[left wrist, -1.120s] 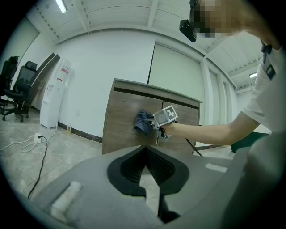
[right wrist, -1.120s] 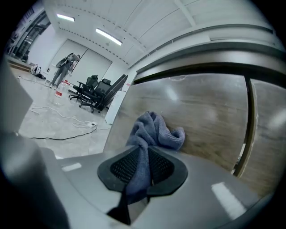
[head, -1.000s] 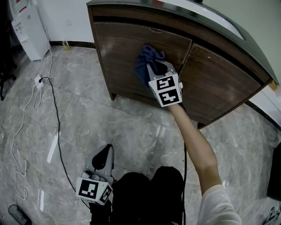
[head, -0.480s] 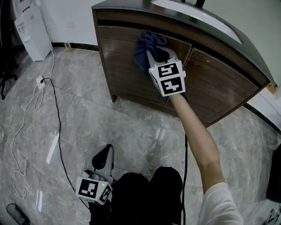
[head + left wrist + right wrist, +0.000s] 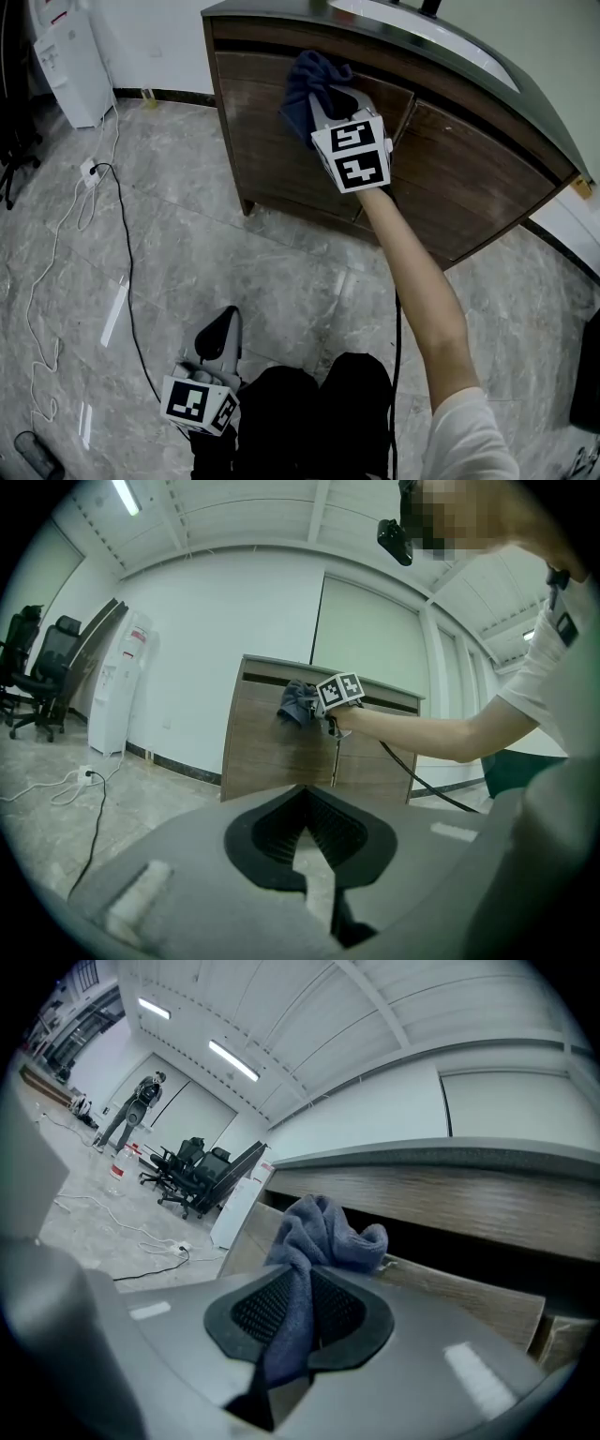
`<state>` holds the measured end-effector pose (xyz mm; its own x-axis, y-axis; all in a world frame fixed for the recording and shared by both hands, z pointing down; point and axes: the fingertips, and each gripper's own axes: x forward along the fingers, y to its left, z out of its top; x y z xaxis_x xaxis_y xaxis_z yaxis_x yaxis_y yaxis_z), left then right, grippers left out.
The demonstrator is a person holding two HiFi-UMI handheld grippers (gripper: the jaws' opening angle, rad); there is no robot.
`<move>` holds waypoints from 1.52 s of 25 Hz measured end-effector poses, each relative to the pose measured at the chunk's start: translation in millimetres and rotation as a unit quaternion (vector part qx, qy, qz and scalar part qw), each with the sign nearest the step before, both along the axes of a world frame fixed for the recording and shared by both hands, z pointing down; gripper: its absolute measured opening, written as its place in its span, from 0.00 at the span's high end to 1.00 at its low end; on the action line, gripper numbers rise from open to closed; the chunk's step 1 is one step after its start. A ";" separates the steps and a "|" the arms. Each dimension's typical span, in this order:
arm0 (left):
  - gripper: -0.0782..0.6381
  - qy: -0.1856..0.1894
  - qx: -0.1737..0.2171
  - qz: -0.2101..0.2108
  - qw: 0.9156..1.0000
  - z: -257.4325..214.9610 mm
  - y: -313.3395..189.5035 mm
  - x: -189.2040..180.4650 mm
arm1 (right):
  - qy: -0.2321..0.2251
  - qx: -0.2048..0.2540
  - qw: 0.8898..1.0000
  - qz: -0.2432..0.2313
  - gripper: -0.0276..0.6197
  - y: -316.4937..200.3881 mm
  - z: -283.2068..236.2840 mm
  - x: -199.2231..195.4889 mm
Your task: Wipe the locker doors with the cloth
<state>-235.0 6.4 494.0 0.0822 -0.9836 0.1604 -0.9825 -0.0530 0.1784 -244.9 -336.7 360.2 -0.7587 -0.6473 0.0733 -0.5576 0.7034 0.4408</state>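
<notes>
Jaws of right gripper [image 5: 328, 101] clamp cloth [image 5: 302, 82] at wooden locker door [image 5: 267, 159]; left gripper [image 5: 218, 330] closed above marble floor [image 5: 234, 258].

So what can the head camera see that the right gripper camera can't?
Only the head view shows the left gripper hanging low, the white cable and the bare arm reaching out. Only the right gripper view shows the office chairs, a far-off person, the ceiling lights and the right gripper up close, with its jaws pinching shut. Both show the blue cloth it holds, up by the top of the wooden locker door.
</notes>
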 end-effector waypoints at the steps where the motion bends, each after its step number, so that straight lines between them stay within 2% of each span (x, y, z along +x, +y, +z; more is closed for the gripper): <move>1: 0.89 0.000 0.000 -0.001 1.000 0.1 0.8 -0.4 | 0.002 -0.002 1.000 -0.001 0.86 0.3 4.1 -1.9; 21: 0.89 -0.002 -0.015 -0.019 1.000 10.9 9.6 -22.7 | 0.067 -0.082 0.994 -0.011 0.86 4.1 151.9 -31.3; 38: 0.89 0.011 -0.028 -0.027 0.999 27.8 3.7 -37.4 | 0.129 -0.141 0.981 -0.024 0.86 9.1 257.2 -50.9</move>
